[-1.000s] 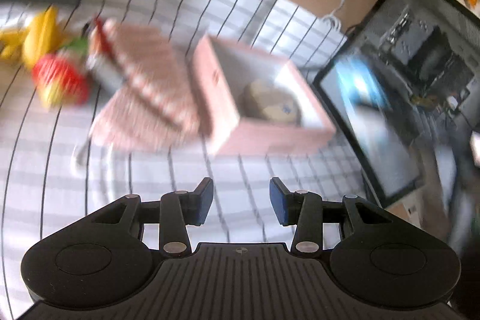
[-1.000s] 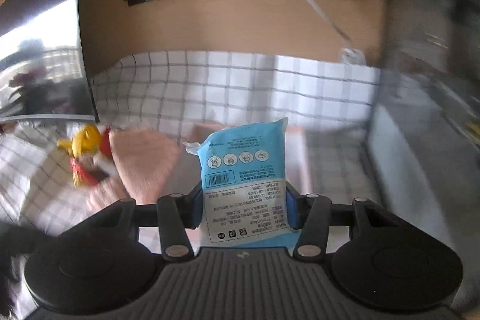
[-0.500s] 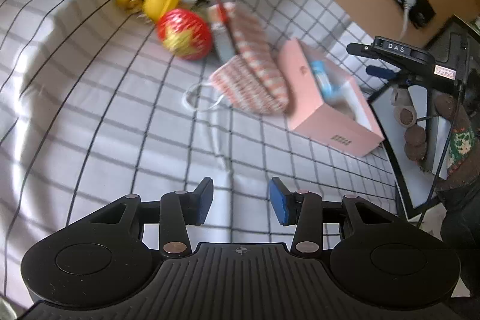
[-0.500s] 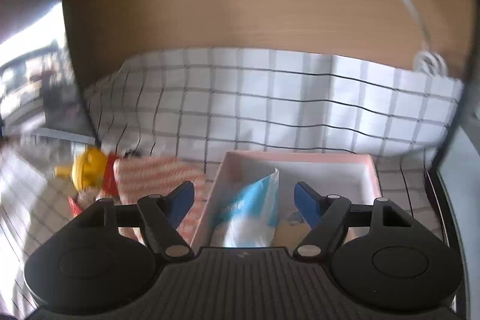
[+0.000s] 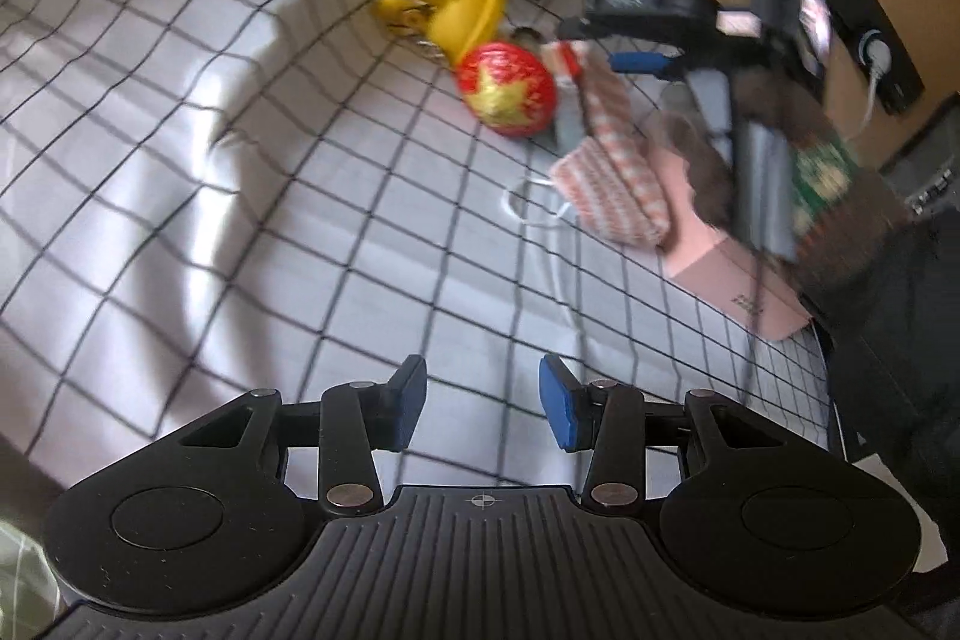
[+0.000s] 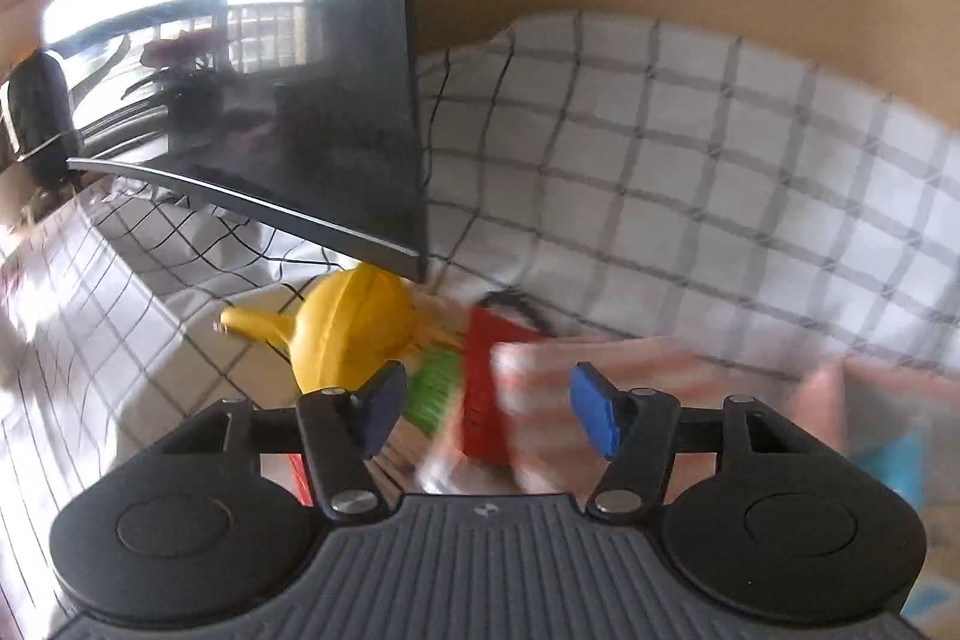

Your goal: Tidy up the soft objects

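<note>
Our right gripper (image 6: 483,415) hangs with its blue fingers spread wide and nothing between them. It sits right above the striped pink cloth pouch (image 6: 576,388), which is blurry here. Our left gripper (image 5: 480,403) is spread too, and empty. It waits well away from the pouch, over bare checked tablecloth (image 5: 252,172).

The soft things lie in a little heap. In the left view, the pouch (image 5: 618,178) leans against the pink box (image 5: 738,280). On the other side of the pouch sits the red ball with a gold star (image 5: 507,85). A yellow toy (image 5: 456,10) is just past the ball. A red packet (image 6: 486,388) is touching the pouch, partly under it. Something blue (image 6: 894,460) is already inside the box, which shows at the right edge of the right view.

What could go wrong? We think the pouch comes next, but the things are squeezed close together. If we pinch too low, we may grab the red packet along with the pouch. The pouch is floppy, so it could sag and slip out if we hold only a thin edge. It has a white loop (image 5: 528,202) that might snag on the box. The ball is round and may roll away if we bump it. The dark screen (image 6: 252,100) stands close behind the yellow toy, so a big swing could knock it.
</note>
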`<move>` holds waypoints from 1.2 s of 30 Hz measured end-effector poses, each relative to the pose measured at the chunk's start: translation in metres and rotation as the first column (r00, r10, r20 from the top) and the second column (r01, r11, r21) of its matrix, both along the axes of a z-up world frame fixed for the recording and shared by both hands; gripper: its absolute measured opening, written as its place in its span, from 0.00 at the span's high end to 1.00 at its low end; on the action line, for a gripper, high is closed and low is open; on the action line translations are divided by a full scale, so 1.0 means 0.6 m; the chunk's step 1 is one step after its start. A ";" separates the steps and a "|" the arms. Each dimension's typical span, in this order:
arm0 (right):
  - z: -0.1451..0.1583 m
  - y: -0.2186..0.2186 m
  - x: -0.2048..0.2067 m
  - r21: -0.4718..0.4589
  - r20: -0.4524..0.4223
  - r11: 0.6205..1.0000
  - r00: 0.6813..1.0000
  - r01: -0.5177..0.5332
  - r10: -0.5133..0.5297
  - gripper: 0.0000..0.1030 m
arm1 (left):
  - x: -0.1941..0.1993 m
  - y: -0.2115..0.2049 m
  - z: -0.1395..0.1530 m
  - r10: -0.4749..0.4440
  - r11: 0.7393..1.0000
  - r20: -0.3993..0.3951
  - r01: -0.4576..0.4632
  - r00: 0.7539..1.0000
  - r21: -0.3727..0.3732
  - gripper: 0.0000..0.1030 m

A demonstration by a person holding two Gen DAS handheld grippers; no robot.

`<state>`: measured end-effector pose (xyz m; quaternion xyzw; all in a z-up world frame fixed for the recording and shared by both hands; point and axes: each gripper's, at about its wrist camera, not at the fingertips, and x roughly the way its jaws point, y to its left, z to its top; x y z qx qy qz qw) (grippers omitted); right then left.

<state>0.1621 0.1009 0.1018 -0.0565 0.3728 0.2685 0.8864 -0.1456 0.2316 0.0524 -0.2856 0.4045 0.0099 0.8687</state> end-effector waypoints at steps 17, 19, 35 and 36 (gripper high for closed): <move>-0.074 -0.030 0.052 -0.063 -0.010 0.980 0.982 0.188 -0.189 0.76 | 0.039 0.031 -0.028 -0.077 0.996 -0.001 0.077 0.997 -0.045 0.56; -0.075 -0.013 0.060 -0.100 0.039 0.980 0.985 0.170 -0.167 0.87 | 0.046 0.028 -0.026 -0.100 0.994 0.000 0.100 0.995 -0.037 0.56; 0.030 -0.223 -0.181 0.226 -0.289 0.968 0.956 0.110 -0.041 0.89 | 0.137 -0.028 0.002 -0.264 0.964 0.082 0.266 0.961 -0.011 0.56; 0.026 -0.247 -0.195 0.218 -0.298 0.966 0.952 0.138 -0.068 0.89 | 0.142 -0.042 0.004 -0.287 0.957 0.088 0.289 0.954 -0.010 0.56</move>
